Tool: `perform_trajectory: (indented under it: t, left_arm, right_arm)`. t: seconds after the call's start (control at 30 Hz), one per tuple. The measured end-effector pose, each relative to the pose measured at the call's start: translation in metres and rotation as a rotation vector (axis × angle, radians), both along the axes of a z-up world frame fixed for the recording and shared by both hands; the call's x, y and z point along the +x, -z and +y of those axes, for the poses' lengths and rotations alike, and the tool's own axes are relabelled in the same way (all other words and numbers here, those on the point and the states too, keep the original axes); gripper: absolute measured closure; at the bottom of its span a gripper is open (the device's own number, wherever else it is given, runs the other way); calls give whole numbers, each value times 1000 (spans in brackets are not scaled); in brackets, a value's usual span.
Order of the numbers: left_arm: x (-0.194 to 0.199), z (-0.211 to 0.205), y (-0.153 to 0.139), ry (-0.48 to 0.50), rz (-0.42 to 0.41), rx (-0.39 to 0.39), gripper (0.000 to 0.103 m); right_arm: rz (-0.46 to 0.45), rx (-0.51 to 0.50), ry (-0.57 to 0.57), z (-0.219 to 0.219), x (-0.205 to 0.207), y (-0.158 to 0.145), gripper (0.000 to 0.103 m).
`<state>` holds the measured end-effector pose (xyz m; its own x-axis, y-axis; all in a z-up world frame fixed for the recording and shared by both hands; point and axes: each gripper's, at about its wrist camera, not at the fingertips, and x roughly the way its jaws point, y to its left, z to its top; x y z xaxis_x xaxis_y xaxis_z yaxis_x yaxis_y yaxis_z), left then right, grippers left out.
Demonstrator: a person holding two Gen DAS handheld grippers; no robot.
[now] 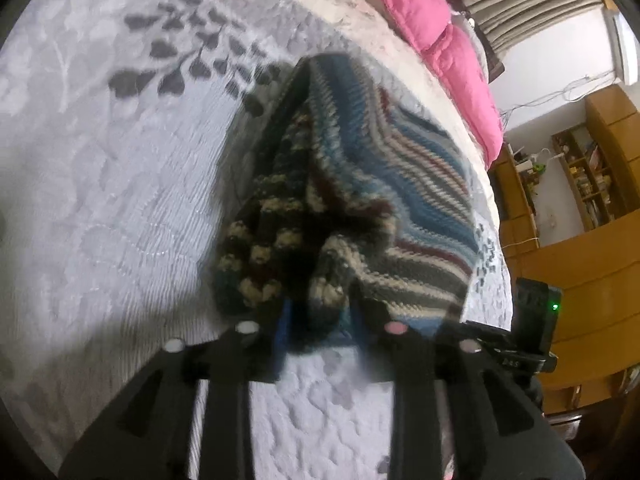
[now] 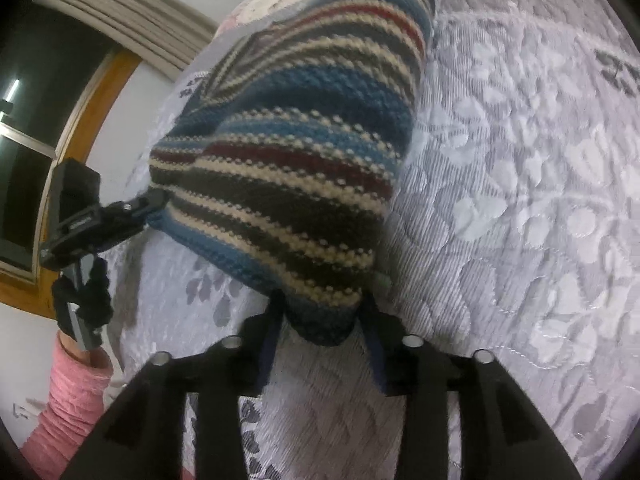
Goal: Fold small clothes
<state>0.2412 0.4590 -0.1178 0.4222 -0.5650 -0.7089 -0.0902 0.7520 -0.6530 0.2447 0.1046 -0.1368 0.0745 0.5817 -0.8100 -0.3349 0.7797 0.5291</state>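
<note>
left hand-held gripper (image 1: 318, 316) pinching knit (image 1: 344, 168) corner | right hand-held gripper (image 2: 322, 320) pinching other corner | knit lifted above bed (image 1: 120, 160), likely for fold

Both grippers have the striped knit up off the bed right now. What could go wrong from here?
1. The left gripper pinches a thick bunched wad of the striped knit garment, so layers may slip out unevenly.
2. The right gripper holds only a small edge of the hem; the hanging weight could pull it free.
3. The garment hangs creased and twisted above the quilted bedspread, so laying it down now may trap wrinkles in the fold.
</note>
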Motion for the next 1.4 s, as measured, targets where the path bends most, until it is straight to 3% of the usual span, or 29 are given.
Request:
perform_trajectory:
  t: [0.1,0.2,0.3,0.5,0.57,0.63,0.93,1.03,1.13,1.23,1.37,1.4]
  left_arm:
    - [4,4,-27,-1,-63,-2,48]
    - [20,9,-43,-17,-97,-21,34]
    - [50,6,-36,5,-44,-11,34]
    - [98,14,-1,17,70,-42,46]
    - [109,14,9,31,91,-19,46]
    - [116,12,16,49,93,-27,46]
    - [147,-3,50,168,102,-198,35]
    - [152,-15,52,249,81,-236,25]
    - [153,-25,55,294,56,-236,19]
    - [152,-35,56,310,37,-243,12]
    - [149,-50,56,333,21,-217,12]
    - [148,-54,55,337,12,-202,18]
  right_arm:
    - [-49,7,3,-6,1,-16,53]
    - [-74,23,11,-10,5,-28,52]
    - [-85,32,19,-14,9,-33,50]
    - [-88,33,15,-18,10,-30,50]
    - [-94,20,10,-17,11,-29,50]
    - [-92,19,11,-17,14,-27,50]
    - [-88,41,23,-13,35,-24,46]
    - [-65,89,50,-15,47,-21,41]
    - [-43,104,86,-16,61,-17,30]
    - [-6,140,99,-11,79,-10,28]
    - [4,138,83,5,96,-2,17]
    - [21,149,84,8,99,2,15]
